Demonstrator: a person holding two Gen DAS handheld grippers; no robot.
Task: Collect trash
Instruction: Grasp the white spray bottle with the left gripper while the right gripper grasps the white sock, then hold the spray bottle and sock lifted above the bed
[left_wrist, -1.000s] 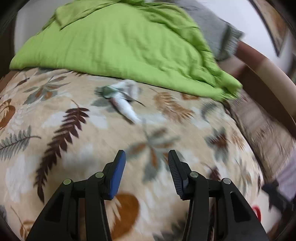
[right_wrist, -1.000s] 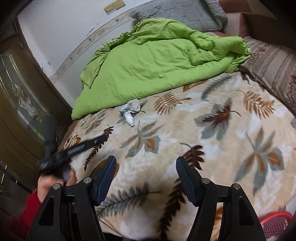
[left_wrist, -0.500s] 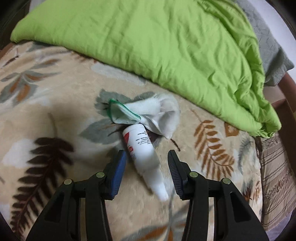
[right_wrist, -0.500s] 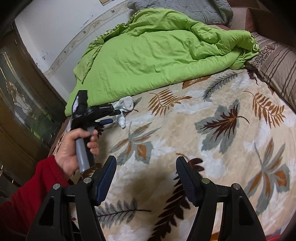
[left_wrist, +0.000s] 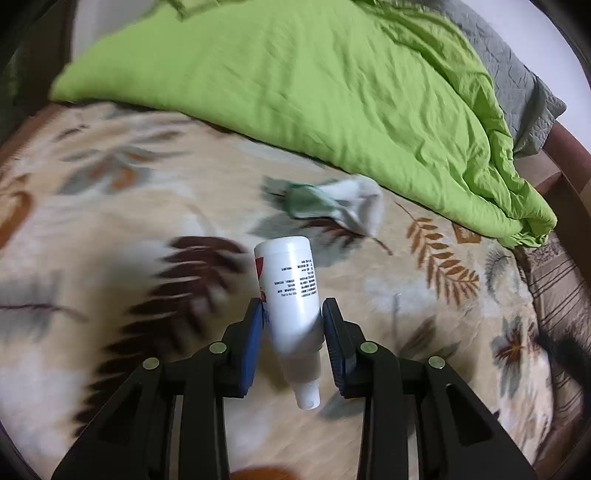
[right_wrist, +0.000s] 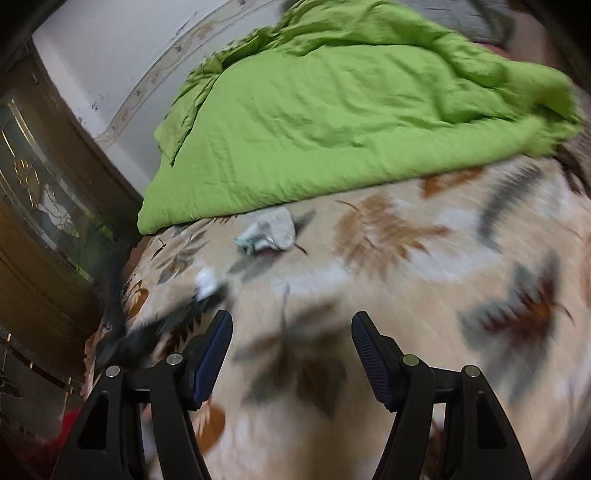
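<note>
A white squeeze bottle (left_wrist: 290, 291) with black print stands between the fingers of my left gripper (left_wrist: 291, 306), cap end toward the camera. The jaws are closing and both pads touch its sides. It stays sharp while the blanket blurs, so it moves with the gripper. Behind it a crumpled white and green wrapper (left_wrist: 332, 203) lies on the leaf-print blanket (left_wrist: 110, 229). In the right wrist view the wrapper (right_wrist: 269, 232) lies ahead, and the blurred left gripper (right_wrist: 147, 332) carries the bottle (right_wrist: 206, 282) at the left. My right gripper (right_wrist: 291, 321) stands open over the blanket, nothing between its fingers.
A bunched green duvet (left_wrist: 332, 92) covers the far half of the bed, with a grey pillow (left_wrist: 524, 96) behind it. A striped pillow (left_wrist: 557, 280) lies at the right edge. A dark wooden cabinet with glass doors (right_wrist: 44, 206) stands left of the bed. A red sleeve (right_wrist: 70, 424) shows low left.
My left gripper came down over the white bottle and its jaws narrowed onto it, drawing it away from the wrapper. My right gripper swept across the bed toward the wrapper.
</note>
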